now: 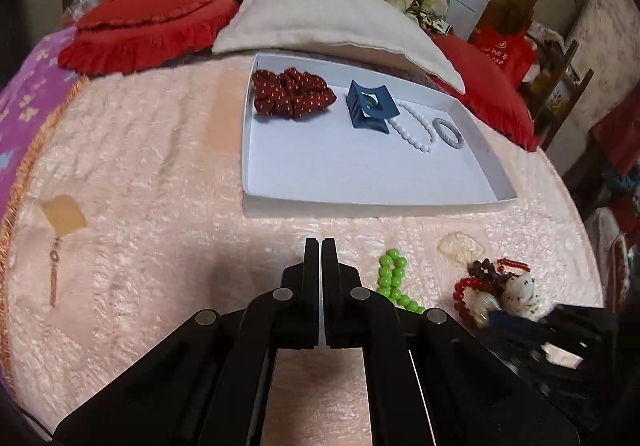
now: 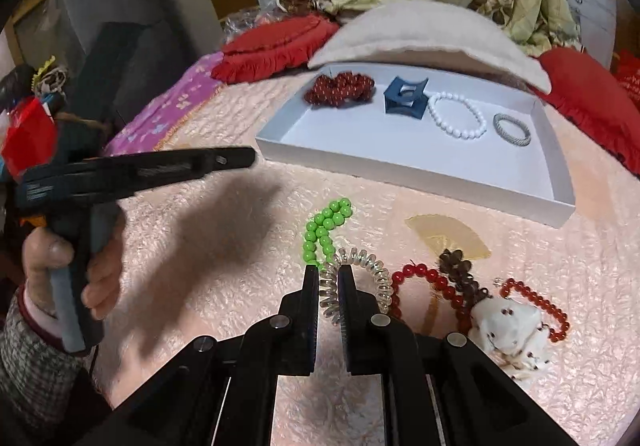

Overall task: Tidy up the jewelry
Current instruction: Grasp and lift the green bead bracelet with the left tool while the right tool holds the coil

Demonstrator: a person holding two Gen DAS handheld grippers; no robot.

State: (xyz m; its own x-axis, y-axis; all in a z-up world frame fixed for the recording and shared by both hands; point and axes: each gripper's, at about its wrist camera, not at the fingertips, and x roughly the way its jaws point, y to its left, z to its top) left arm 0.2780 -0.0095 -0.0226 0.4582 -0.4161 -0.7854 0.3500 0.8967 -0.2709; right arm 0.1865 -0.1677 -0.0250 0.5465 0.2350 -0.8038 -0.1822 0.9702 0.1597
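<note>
A white tray [image 1: 368, 202] [image 2: 560, 206] on the pink bedspread holds a dark red scrunchie [image 1: 292, 94] [image 2: 340, 88], a blue hair claw [image 1: 370, 108] [image 2: 406, 98], a white bead bracelet [image 1: 414, 126] [image 2: 458, 114] and a grey ring bracelet [image 1: 448, 132] [image 2: 512, 129]. My right gripper [image 2: 329, 272] is shut on a clear spiral hair tie [image 2: 370, 266]. Beside it lie a green bead bracelet [image 2: 324, 226] [image 1: 394, 280], a red bead bracelet [image 2: 432, 280], brown beads [image 2: 460, 270] and a white scrunchie [image 2: 508, 330]. My left gripper [image 1: 321, 244] [image 2: 240, 158] is shut and empty above the bedspread.
A yellow fan-shaped piece [image 2: 448, 236] [image 1: 460, 246] lies near the tray's front. A tan tag with a chain [image 1: 60, 222] lies far left. Red cushions [image 1: 144, 26] [image 2: 592, 102] and a cream pillow [image 1: 332, 22] lie behind the tray.
</note>
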